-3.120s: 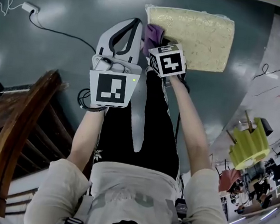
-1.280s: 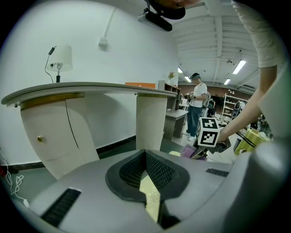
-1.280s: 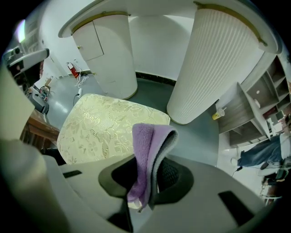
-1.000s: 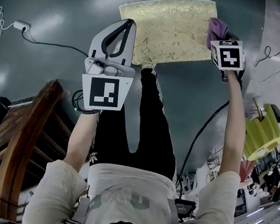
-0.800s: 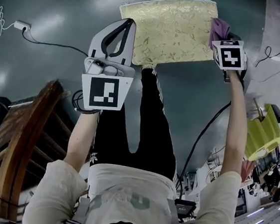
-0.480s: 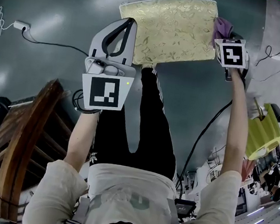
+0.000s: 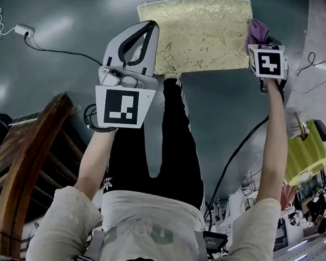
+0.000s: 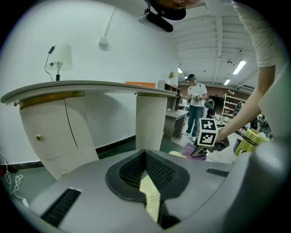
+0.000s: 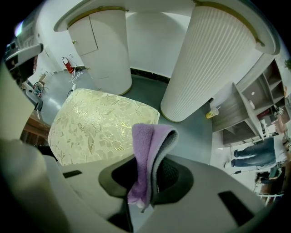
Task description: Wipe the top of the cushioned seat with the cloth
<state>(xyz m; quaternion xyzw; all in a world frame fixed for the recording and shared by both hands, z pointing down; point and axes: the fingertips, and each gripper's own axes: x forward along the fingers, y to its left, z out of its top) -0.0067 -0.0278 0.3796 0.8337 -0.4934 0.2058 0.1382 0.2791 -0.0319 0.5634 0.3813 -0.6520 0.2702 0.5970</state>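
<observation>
The cushioned seat (image 7: 192,28), pale gold with a leaf pattern, lies on the dark floor ahead of the person's legs. My right gripper (image 7: 260,40) hangs at its right edge, shut on a folded purple cloth (image 7: 257,30). In the right gripper view the cloth (image 9: 148,152) sticks up between the jaws of the right gripper (image 9: 145,182), and the seat (image 9: 97,127) lies to its left. My left gripper (image 7: 149,30) hovers over the seat's near left corner, shut and holding nothing. A sliver of seat (image 8: 150,193) shows below the closed left gripper (image 8: 146,157).
A wooden chair (image 7: 24,164) stands at the left. A plug and cord (image 7: 28,7) lie on the floor far left. A yellow object (image 7: 303,155) sits at the right. A ribbed white column (image 9: 213,63) and a white cabinet (image 9: 104,45) stand beyond the seat. A person (image 8: 196,107) stands far off.
The right gripper carried the cloth across the seat from its left corner to its right edge, then barely shifted in the last second. The left gripper has stayed put.
</observation>
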